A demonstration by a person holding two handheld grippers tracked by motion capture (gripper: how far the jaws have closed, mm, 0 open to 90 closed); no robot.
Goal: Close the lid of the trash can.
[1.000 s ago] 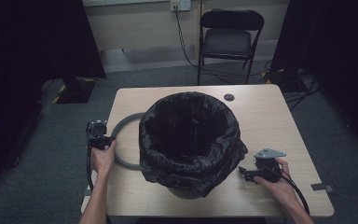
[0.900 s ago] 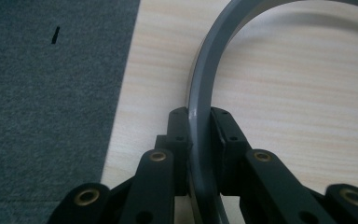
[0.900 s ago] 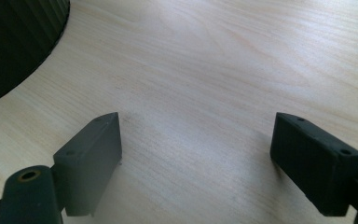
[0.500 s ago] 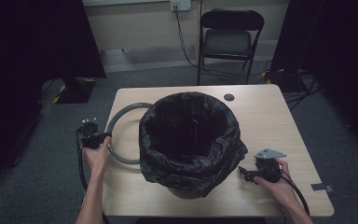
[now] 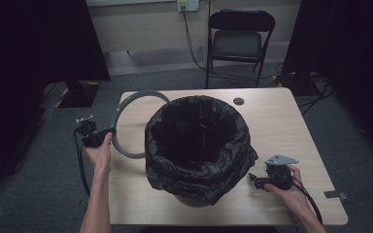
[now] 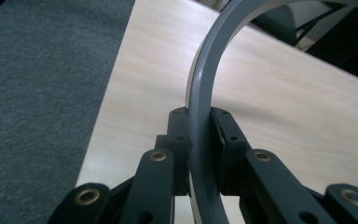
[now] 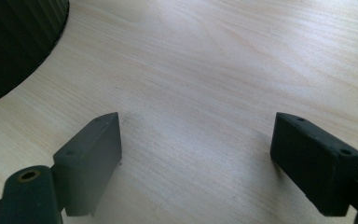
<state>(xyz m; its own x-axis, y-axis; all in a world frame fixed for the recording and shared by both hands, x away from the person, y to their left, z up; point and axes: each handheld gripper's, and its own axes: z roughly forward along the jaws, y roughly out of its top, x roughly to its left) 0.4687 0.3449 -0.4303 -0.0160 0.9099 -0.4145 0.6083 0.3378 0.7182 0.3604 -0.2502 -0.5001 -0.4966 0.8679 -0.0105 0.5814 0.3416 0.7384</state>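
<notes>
At the left edge of the table (image 5: pixel 272 121), the left gripper (image 5: pixel 108 135) is clamped on a grey ring (image 5: pixel 126 109), which is tilted up beside the bin (image 5: pixel 194 145). The bin, lined with a black bag (image 5: pixel 223 170), is set mid-table. At the near right, the right gripper (image 5: pixel 252 178) is rested on the tabletop, jaws wide apart, nothing held.
</notes>
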